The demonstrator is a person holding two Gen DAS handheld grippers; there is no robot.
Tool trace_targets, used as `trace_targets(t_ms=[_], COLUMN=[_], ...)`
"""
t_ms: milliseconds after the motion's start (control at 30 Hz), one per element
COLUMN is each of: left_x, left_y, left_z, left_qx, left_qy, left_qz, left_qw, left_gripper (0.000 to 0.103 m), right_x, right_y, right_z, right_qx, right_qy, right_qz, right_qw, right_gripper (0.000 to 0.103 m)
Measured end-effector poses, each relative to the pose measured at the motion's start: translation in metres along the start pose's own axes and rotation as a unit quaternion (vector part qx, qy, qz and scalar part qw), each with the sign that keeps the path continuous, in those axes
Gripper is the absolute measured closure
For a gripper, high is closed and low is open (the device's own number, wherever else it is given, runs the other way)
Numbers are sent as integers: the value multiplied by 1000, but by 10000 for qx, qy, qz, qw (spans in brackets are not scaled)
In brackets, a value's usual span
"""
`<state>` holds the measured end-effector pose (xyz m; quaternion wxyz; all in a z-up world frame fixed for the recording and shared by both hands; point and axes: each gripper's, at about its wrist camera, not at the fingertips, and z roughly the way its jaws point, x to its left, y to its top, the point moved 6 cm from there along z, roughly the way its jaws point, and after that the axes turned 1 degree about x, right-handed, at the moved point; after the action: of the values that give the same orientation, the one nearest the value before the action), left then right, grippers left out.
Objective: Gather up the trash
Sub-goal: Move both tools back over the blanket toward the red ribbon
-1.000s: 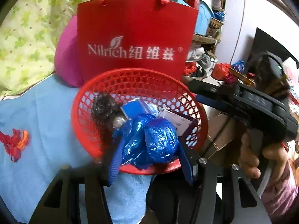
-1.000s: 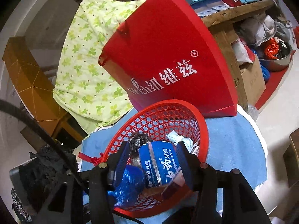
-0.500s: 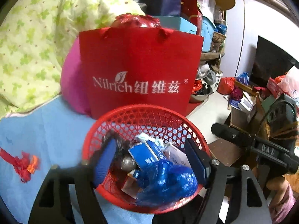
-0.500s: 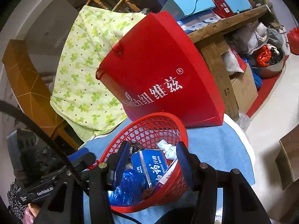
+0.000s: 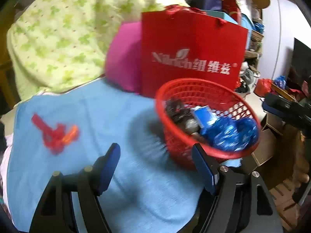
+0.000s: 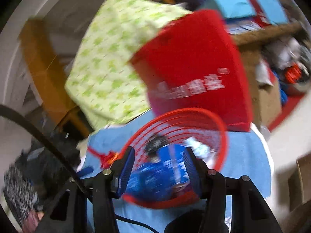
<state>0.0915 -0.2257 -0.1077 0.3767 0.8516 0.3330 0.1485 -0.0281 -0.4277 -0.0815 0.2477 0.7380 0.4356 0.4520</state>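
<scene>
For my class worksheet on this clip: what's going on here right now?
Someone is gathering rubbish into a red plastic mesh basket on a blue cloth. It already holds crumpled blue plastic wrap and a blue carton. The left hand-held gripper is open and empty, with a red ribbon scrap lying ahead. The right hand-held gripper hangs open at the basket.

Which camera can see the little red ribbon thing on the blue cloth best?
The left wrist view. There the red ribbon lies in the open on the blue cloth, fully visible though a bit blurred. In the right wrist view it is small, smeared, and partly tucked behind the right tool and red basket.
</scene>
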Motion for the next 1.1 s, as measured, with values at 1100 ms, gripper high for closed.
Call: trace_targets(t_ms=[1100], left_x=[207], left_y=[-107], left_z=[-24], left_qx=[458], left_qy=[2164], left_qz=[-1484], left_qw=[9639], left_gripper=[27], right_x=[171], right_y=[-103], right_z=[129], right_qx=[1724], right_qy=[843], right_qz=[-1332], right_qw=[9723], right_gripper=[46])
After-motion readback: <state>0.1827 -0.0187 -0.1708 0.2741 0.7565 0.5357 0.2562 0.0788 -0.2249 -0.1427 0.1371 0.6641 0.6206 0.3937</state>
